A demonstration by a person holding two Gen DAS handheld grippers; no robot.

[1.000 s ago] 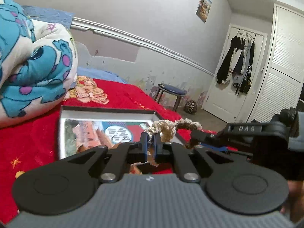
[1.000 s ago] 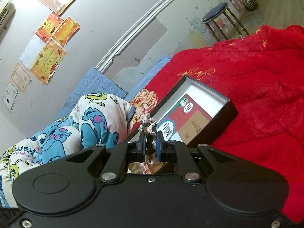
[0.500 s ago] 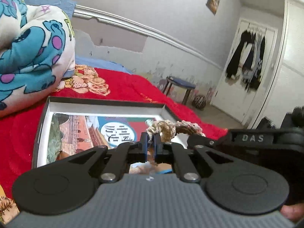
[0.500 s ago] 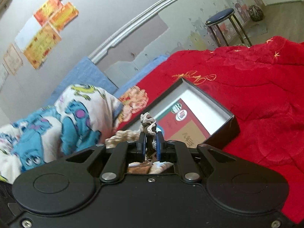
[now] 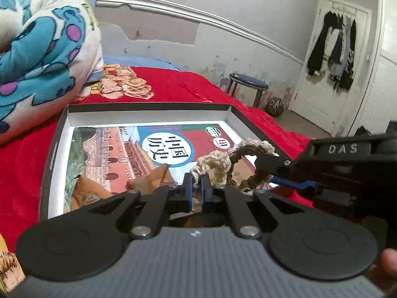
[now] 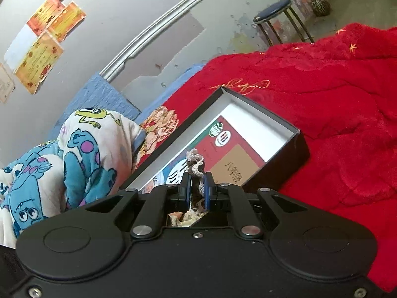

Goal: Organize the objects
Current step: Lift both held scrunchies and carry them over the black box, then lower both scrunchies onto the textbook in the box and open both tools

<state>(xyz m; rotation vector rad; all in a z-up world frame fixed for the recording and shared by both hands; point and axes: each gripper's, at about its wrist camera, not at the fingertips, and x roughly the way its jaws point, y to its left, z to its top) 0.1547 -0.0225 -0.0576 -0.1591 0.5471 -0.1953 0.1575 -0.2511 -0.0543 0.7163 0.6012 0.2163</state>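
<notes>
Claws [image 5: 196,186] clamped on crocheted cord [image 5: 215,166], red bedspread [image 6: 322,99]

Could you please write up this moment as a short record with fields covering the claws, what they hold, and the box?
left claw: shut on the crocheted strap
right claw: shut on the same strap, further along
box: open, black outside, white inside, on the red bedspread
box contents: textbook lying flat
strap position: above the box's near end
</notes>
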